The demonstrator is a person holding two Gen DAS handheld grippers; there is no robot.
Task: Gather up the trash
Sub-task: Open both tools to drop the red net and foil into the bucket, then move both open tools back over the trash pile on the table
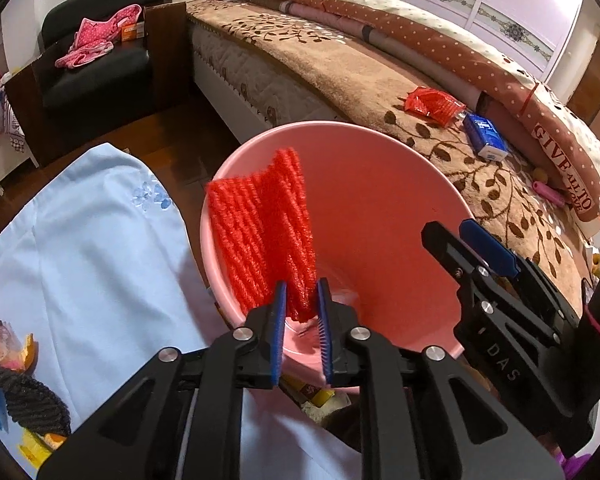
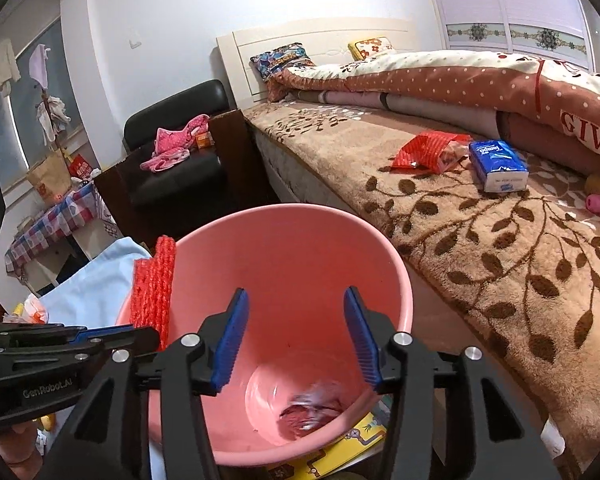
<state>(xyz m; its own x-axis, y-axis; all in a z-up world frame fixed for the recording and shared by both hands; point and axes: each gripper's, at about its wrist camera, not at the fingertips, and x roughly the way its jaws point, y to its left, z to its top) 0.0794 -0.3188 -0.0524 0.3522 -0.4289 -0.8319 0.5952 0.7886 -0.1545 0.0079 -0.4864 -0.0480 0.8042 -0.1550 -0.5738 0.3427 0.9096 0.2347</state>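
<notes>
Red foam mesh sleeve, the piece of trash in hand, hangs over the near rim of the pink bucket. Its lower end sits between the blue pads of the left gripper. The jaws stand narrowly parted, and whether the pads press on the mesh cannot be told with certainty; it appears loose between them.

Right gripper hovers over the bucket mouth with jaws wide apart and nothing between them. Directly below them, on the bucket floor, lies a crumpled wrapper, blurred.

Judged step: depositing trash into the bucket. The sleeve is draped on the rim rather than inside, so the next move calls for the left jaws to clear it and for the sleeve to tip inward, not outward onto the light-blue cloth left of the jaws.

Further items remain on the bed blanket, beyond and right of the right jaws: a red snack wrapper and a blue tissue pack.

Limits of view: the bucket base is cut off by the gripper bodies; a yellow printed sheet under it is only partly visible.
</notes>
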